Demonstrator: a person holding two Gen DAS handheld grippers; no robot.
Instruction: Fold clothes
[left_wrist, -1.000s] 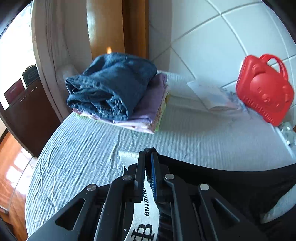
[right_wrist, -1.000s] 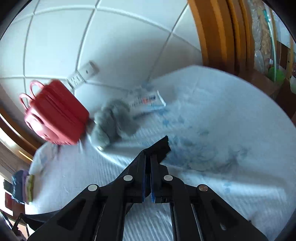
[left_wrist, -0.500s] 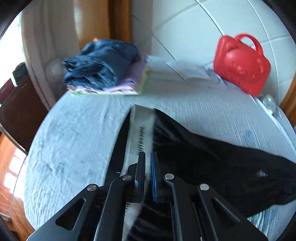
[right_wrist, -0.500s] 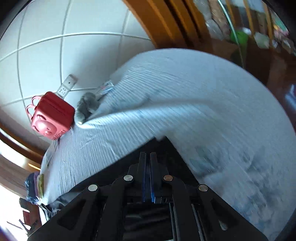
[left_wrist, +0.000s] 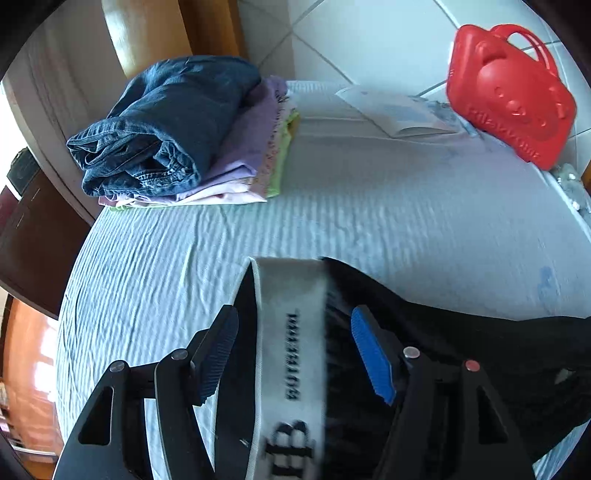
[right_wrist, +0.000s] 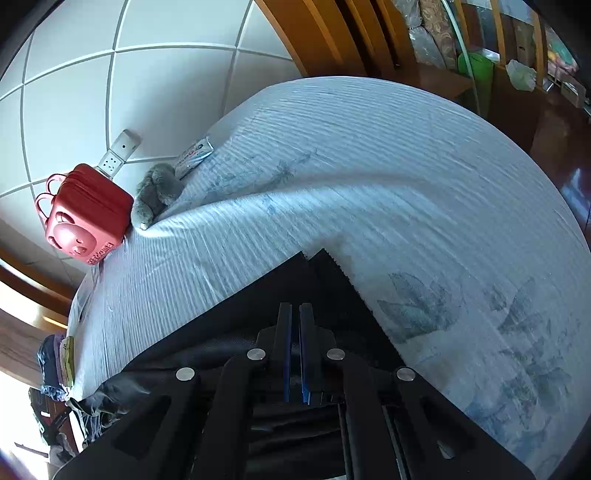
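Black garment (left_wrist: 461, 332) between opening left jaws

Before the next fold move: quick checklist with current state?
1. Left gripper clear of the white waistband: ok, jaws opening, pads off the band lying between them.
2. Right gripper shut on the black garment: ok.
3. Garment flat on the bedsheet: cannot tell; far end is out of frame.
4. Folded pile apart from the garment: ok.
5. Red case clear of the work area: ok.
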